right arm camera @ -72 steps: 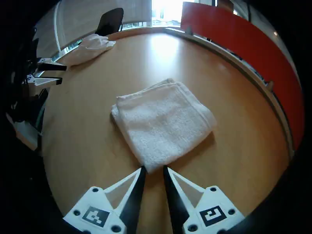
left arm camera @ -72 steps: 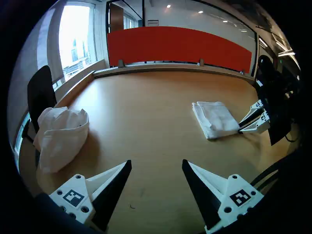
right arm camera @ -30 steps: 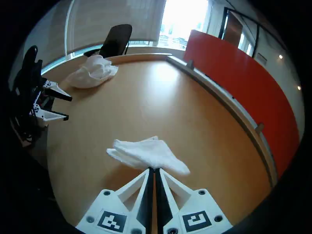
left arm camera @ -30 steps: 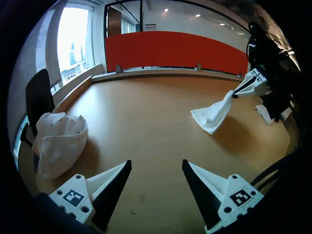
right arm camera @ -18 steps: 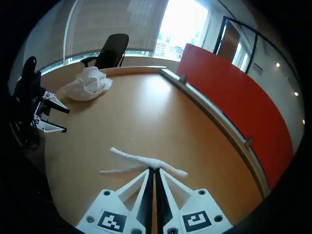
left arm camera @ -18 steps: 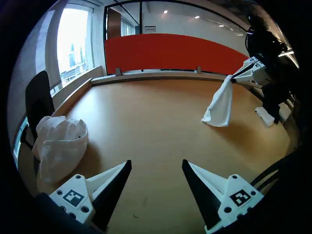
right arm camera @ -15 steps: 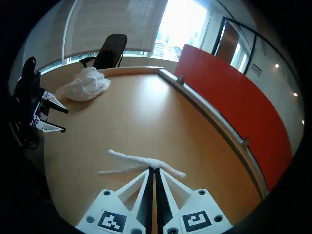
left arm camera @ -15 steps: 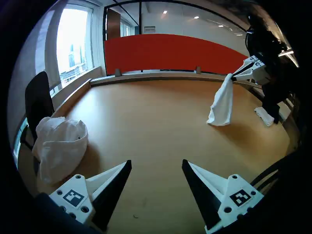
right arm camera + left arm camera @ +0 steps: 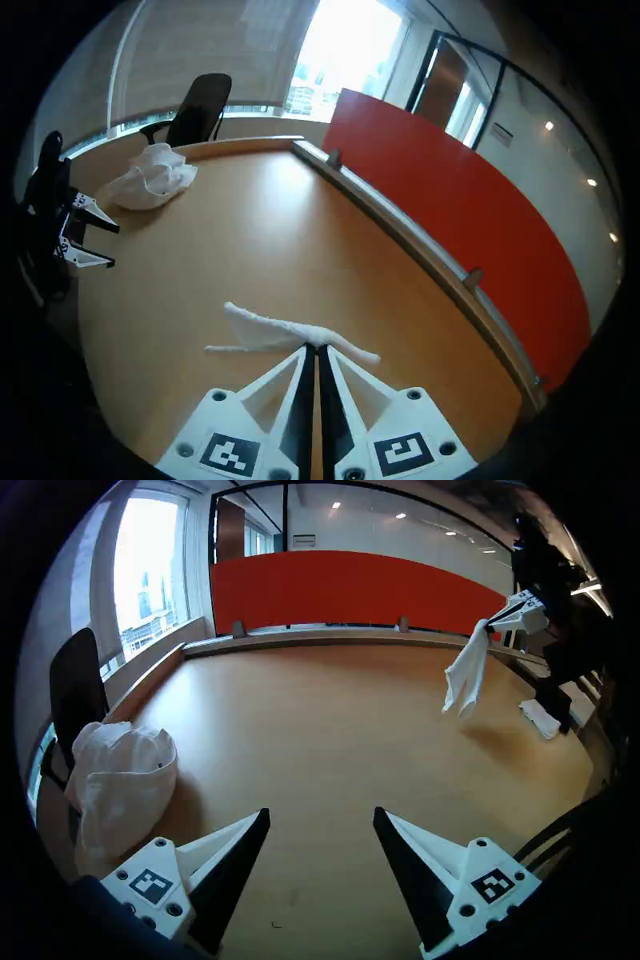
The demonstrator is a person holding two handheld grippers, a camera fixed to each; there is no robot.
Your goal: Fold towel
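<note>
Right tool (image 9: 318,349) clamps the towel (image 9: 466,670) by one corner, dangling below it; a shallow pinch could let it slip.

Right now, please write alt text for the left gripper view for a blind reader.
The right claw holds a white towel hanging above a wooden table. The open left claw is in front, a white bundle at its left.

the part of the towel (image 9: 276,330) you pinch is hidden between the right gripper (image 9: 318,354)'s closed fingers (image 9: 302,394); the cloth hangs edge-on just ahead of those jaws, so its folds can't be read. far right of the left gripper (image 9: 320,832)'s spread jaws, a white scrap (image 9: 541,718) on the table (image 9: 320,720) is too small to name. to their left, a white bundle (image 9: 120,788) hides the chair (image 9: 72,680)'s seat.
</note>
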